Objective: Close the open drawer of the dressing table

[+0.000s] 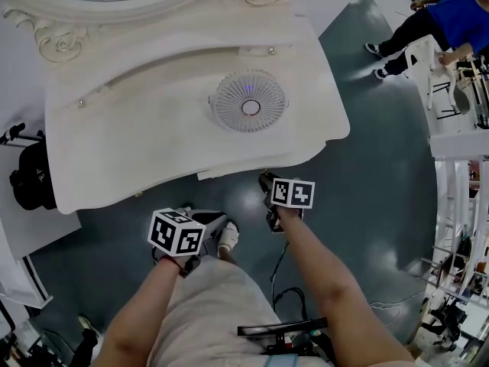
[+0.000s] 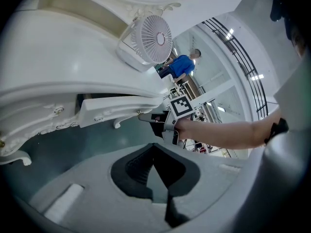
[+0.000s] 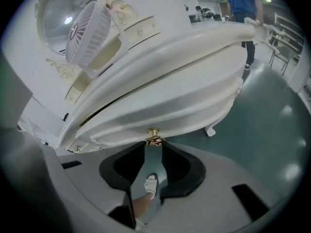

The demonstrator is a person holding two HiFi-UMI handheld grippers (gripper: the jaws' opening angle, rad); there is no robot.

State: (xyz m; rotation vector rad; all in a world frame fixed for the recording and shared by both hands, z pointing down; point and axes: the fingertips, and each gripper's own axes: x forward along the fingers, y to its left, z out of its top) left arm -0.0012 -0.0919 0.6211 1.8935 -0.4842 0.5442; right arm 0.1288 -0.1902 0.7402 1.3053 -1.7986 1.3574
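Fingers of the right gripper [image 3: 153, 147] stand slightly apart, tips at the gold knob [image 3: 153, 136] of the drawer [image 3: 170, 111] — slightly out under the counter [image 1: 153, 121]; left gripper [image 2: 154, 152] fingers together, empty.

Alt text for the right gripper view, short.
The right gripper has its jaw tips at the gold knob of the drawer in the white dressing table; whether they pinch it is unclear. A white fan stands on top.

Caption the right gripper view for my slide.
Right gripper, jaws slightly apart, at small brass knob on cream drawer front.
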